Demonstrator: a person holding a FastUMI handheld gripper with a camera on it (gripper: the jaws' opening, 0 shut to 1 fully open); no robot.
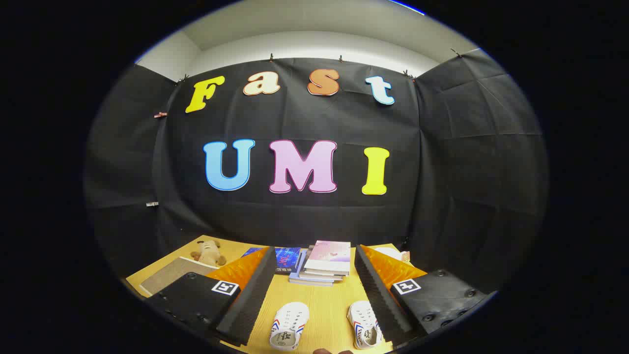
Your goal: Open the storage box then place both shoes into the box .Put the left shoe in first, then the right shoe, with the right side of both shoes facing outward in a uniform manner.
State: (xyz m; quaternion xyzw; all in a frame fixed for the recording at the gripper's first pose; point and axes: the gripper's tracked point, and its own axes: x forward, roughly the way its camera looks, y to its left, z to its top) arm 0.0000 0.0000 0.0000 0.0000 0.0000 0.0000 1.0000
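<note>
Here the gripper (314, 295) hovers, fingers spread and empty, probably lining up over two white canvas striped shoes (289, 325), side by side on the yellow wooden table (324, 300).

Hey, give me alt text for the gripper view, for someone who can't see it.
The open gripper hangs over a wooden table with two white shoes lying between its fingers. Beyond them sit a stack of books and a plush toy.
</note>
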